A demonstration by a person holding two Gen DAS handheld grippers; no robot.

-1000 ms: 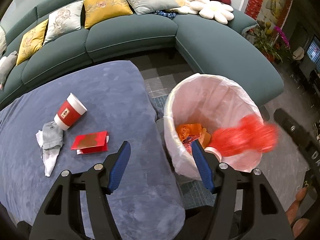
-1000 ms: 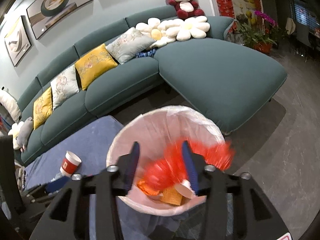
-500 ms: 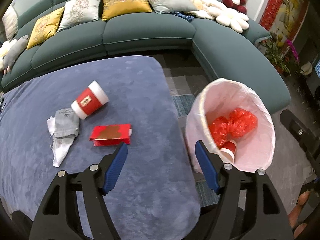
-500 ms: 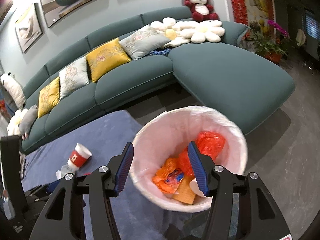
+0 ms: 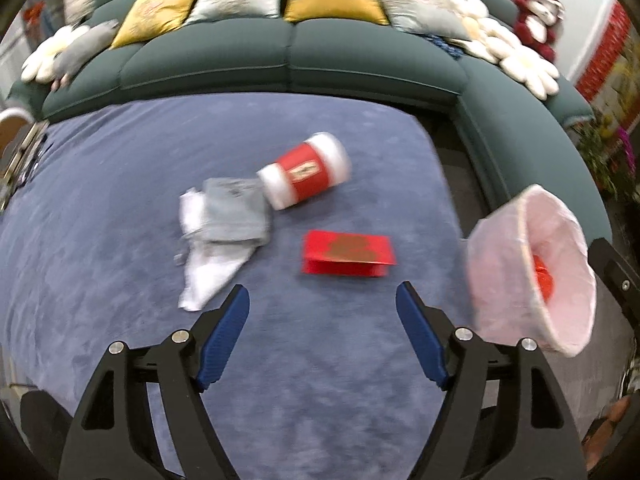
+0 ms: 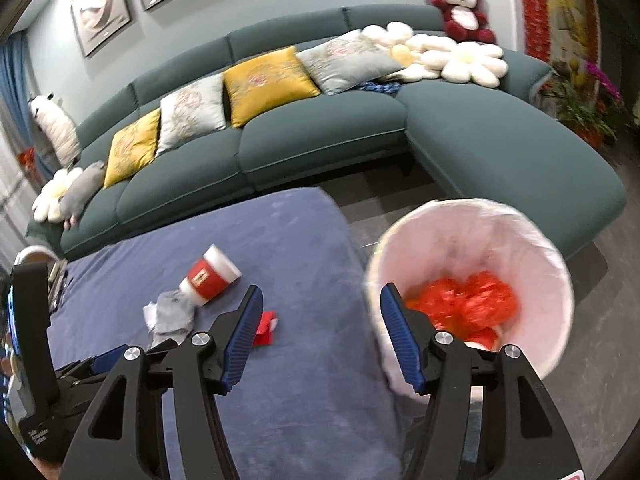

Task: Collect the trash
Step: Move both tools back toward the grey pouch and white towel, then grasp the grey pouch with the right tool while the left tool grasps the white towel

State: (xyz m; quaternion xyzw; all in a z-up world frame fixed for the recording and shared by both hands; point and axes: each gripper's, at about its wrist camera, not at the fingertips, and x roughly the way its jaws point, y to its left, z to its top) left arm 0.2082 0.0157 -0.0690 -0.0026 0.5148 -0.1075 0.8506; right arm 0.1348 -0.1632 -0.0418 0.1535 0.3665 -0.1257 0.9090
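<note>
Three bits of trash lie mid-counter [image 5: 120, 360]: a tipped red-and-white paper cup [image 5: 306, 176], a crumpled grey-white cloth [image 5: 224, 228] touching it, and a flat red envelope [image 5: 348, 253] nearer the right edge. Both the left gripper [image 5: 322, 306] and right gripper [image 6: 320, 300] have jaws apart, empty. Off the counter's right edge, the white-lined bin [image 6: 520, 236] holds crumpled red plastic [image 6: 468, 300].

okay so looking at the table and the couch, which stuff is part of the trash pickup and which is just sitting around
Part of the job:
red paper cup
crumpled tissue
red envelope
lined trash bin
left tool, open
right tool, open

Just sitting around:
yellow cushion
flower pillow
teddy bear
</note>
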